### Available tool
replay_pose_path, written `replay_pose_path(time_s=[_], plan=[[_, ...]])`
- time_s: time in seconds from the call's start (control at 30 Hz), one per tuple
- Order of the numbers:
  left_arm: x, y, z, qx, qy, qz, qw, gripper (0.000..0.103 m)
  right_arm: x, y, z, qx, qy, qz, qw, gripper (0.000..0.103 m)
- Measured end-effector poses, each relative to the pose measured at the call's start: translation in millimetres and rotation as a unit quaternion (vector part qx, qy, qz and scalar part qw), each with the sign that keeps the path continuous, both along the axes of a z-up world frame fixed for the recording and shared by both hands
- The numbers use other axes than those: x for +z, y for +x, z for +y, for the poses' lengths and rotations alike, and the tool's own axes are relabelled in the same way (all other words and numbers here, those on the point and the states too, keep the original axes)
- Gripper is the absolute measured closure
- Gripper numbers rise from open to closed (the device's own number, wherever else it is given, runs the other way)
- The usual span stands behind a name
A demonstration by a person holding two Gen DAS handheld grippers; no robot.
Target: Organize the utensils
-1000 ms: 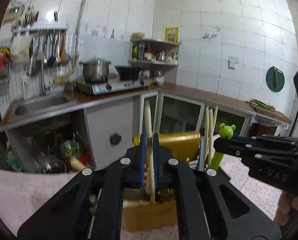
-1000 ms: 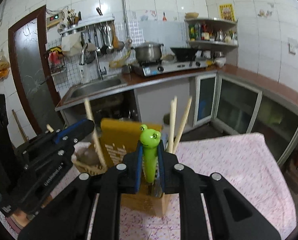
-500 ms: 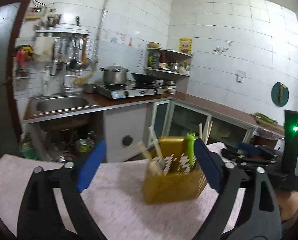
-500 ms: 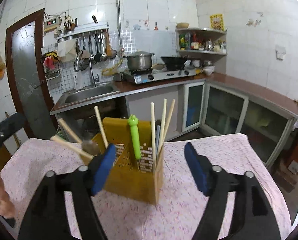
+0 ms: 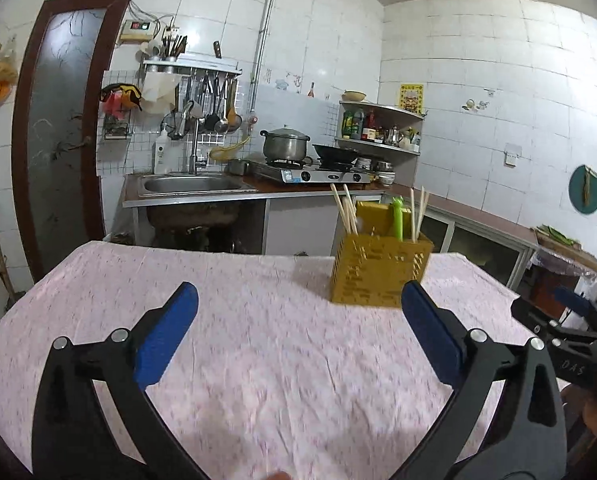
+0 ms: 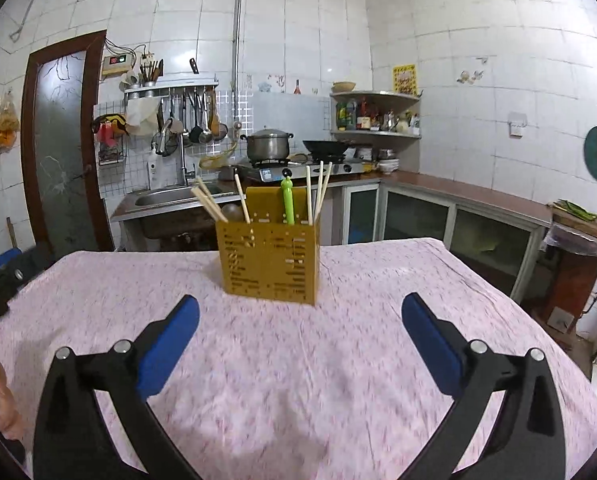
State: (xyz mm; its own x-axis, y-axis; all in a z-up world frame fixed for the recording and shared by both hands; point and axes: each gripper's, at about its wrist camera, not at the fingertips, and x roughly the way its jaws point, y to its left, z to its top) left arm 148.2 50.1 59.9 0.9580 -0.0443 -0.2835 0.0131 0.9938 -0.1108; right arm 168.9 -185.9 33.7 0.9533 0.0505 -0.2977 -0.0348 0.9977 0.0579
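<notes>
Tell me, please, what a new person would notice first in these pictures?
First, the yellow utensil holder standing on the pink tablecloth, with chopsticks and a green frog-topped utensil sticking up from it. Next, the two open blue-padded grippers in front: the right gripper faces the holder, and the left gripper has it ahead to its right.

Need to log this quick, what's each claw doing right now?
Left claw: open, holding nothing.
Right claw: open, holding nothing.

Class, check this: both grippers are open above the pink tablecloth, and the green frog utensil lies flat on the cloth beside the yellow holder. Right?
Not quite. The frog utensil stands upright inside the holder, as the right wrist view shows. Both grippers, left and right, are open.
</notes>
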Motion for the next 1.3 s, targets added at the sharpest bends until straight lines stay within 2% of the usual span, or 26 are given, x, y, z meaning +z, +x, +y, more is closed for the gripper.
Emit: replay_pose_path(time_s=[0.13,0.27,0.5,0.87,1.0,1.3], plan=[[-29.6,-33.1,-6.4,0.028,0.010,-0.020,0.9993,0.005,-21.4,-34.2,-1.8,-0.002,0.010,-0.013,1.000,0.004],[-43.5,-38.2,-10.5,0.033,0.021,-0.024,0.9990,0.005,-38.5,-53.2,-3.0,-0.009,0.007,-0.032,0.999,0.004],[-59.2,-40.5,-19.0,0.017,0.044,-0.026,0.9985,0.005,-47.0,-61.9,-4.8,-0.015,0.006,-0.050,0.999,0.004],[-63.9,-42.6,-22.5,0.005,0.050,-0.021,0.9985,0.005,-44.1,-73.0,-10.8,-0.029,0.011,-0.071,0.997,0.004],[-63.5,-43.0,-22.3,0.006,0.050,-0.023,0.9985,0.005,-39.3,-81.2,-11.2,-0.045,-0.005,-0.101,0.994,0.004],[-63.5,-46.0,-25.5,0.009,0.053,-0.031,0.9981,0.005,-41.1,-71.6,-14.2,-0.037,0.000,-0.071,0.997,0.004]])
